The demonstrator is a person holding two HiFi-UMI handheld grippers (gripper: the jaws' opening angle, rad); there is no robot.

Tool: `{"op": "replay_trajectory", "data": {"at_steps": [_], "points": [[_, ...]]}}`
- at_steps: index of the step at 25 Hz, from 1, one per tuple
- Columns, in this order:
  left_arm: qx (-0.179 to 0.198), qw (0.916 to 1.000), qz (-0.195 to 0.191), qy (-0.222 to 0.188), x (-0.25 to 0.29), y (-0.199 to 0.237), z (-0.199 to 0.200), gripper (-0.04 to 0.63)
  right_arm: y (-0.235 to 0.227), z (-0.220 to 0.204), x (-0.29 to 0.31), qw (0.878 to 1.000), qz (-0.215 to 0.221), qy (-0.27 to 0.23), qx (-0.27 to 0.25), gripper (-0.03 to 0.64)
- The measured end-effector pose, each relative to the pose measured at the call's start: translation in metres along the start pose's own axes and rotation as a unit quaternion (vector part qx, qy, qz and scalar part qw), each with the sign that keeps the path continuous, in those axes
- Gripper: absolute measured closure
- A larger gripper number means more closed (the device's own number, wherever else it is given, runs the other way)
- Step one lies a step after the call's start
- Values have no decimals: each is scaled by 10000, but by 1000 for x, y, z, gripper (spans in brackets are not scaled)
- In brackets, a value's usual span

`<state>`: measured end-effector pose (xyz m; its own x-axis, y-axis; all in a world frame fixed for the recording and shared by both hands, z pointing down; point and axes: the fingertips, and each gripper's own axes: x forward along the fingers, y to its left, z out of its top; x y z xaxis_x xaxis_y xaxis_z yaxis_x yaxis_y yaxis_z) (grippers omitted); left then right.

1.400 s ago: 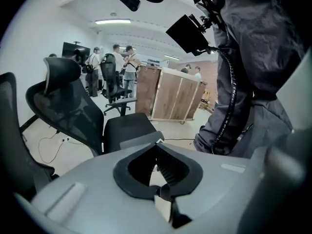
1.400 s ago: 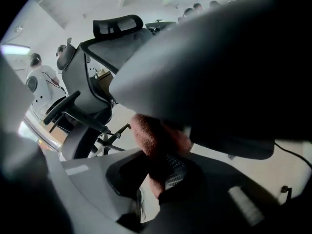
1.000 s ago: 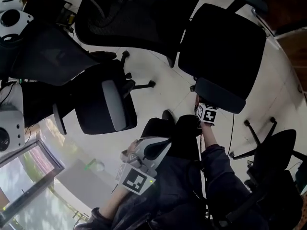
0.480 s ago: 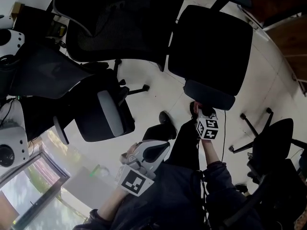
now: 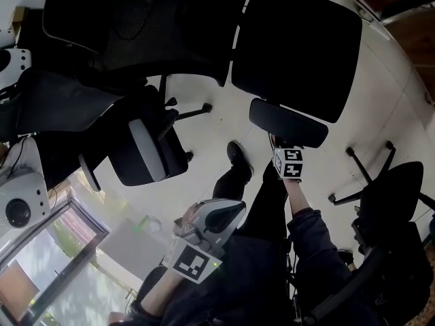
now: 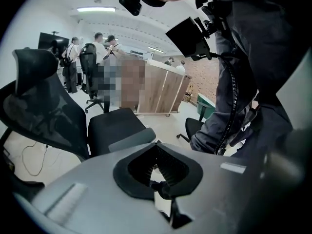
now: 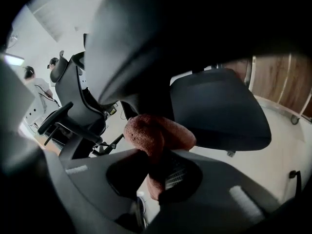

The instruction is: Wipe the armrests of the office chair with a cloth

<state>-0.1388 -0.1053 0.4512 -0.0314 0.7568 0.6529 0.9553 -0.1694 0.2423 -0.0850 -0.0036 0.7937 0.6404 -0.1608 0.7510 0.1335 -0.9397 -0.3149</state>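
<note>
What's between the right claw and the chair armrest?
The cloth: the right claw pinches it, and its bunched top appears pressed against the armrest. This shows in the right gripper view; the head view hides it.

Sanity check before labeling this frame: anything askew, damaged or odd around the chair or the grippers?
Nothing stands out. The right gripper is shut on the cloth, which is bunched up against the armrest. The left gripper is shut on nothing and touches nothing. No spill or damage shows.
</note>
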Motion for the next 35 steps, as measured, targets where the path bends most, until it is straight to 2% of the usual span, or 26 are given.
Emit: {"op": "replay_trajectory", "data": {"at_steps": [5, 12, 16, 20, 24, 28, 31, 35], "points": [[-128, 9996, 180, 183, 19, -1, 2, 578, 4, -9, 25, 9994, 273, 173, -145, 571], [-166, 9989, 385, 214, 42, -4, 5, 580, -4, -43, 53, 9945, 496, 710, -584, 571], [-213, 9989, 406, 121, 47, -11, 14, 580, 14, -32, 16, 9867, 990, 667, -1106, 571], [-210, 9987, 466, -11, 43, -21, 34, 580, 41, -14, -56, 9709, 1621, 594, -1657, 571], [-299, 9963, 791, -118, 36, -27, 41, 580, 61, 22, -135, 9548, 2191, 486, -1947, 571], [-308, 9930, 1103, -276, 28, -27, 45, 580, 78, 86, -205, 9335, 2622, 370, -2419, 571], [-253, 9919, 1171, -415, 10, -32, 53, 580, 100, 138, -258, 9205, 2740, 187, -2780, 569], [10, 9893, 1217, -808, -21, -38, 72, 580, 130, 200, -318, 9176, 2671, -162, -2940, 569]]}}
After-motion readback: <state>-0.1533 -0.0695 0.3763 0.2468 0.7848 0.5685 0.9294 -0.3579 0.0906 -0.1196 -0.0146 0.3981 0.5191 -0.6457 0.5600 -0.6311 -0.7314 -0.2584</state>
